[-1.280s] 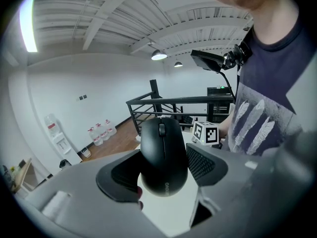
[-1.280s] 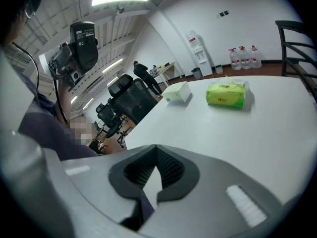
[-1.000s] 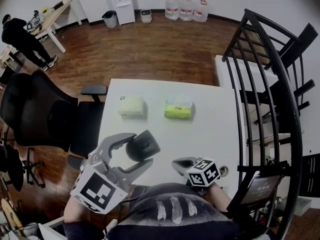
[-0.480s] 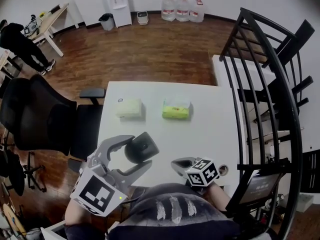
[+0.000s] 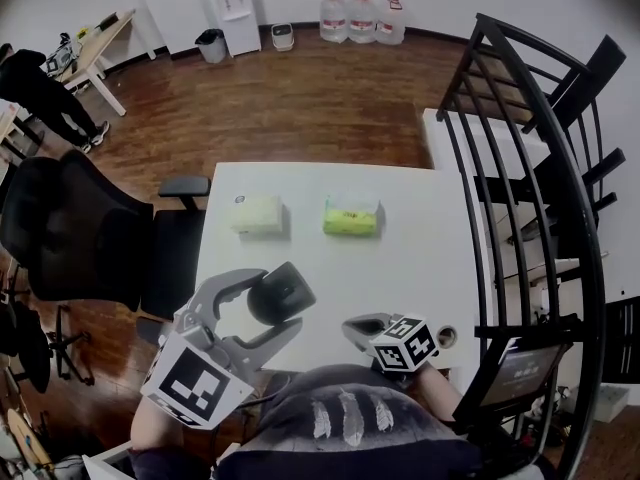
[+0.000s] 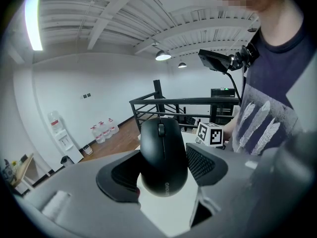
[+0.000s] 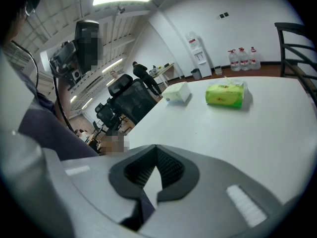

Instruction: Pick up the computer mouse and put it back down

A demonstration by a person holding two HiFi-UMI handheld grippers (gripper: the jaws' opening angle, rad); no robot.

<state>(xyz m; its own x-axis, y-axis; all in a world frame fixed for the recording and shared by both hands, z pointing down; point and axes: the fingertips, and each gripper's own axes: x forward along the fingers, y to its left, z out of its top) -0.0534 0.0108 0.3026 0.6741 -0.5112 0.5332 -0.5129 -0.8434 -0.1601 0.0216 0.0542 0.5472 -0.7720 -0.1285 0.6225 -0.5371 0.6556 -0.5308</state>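
Computer mouse (image 6: 163, 155), black, scroll wheel uppermost, wedged between the two ribbed pads of left gripper (image 5: 281, 299); jaws spread wide around its body, one pad pressed on each flank. Positioned over near left part of white table (image 5: 420, 258), close to the edge on the side of the black office chair (image 5: 80, 228); contact between underside and tabletop not resolvable (white surface visible just beneath its tail end in left gripper view). Left gripper angled forward and downward, marker cube (image 5: 195, 388) at its rear. Right gripper (image 7: 156, 148) empty, jaw tips drawn together with only a narrow wedge of gap behind them; low over near edge of table, to the right of the mouse and apart from it, own cube on top. Farther across the table, side by side but apart: pale tissue pack (image 5: 259, 213) on the left, green tissue pack (image 5: 352, 215) on the right, both well clear of mouse and grippers. Beyond the table: wooden floor (image 5: 300, 98), black metal railing (image 5: 540, 148) at right, water bottles (image 5: 360, 16) against far wall, a person (image 5: 40, 78) bent at a desk (image 5: 100, 38) far left
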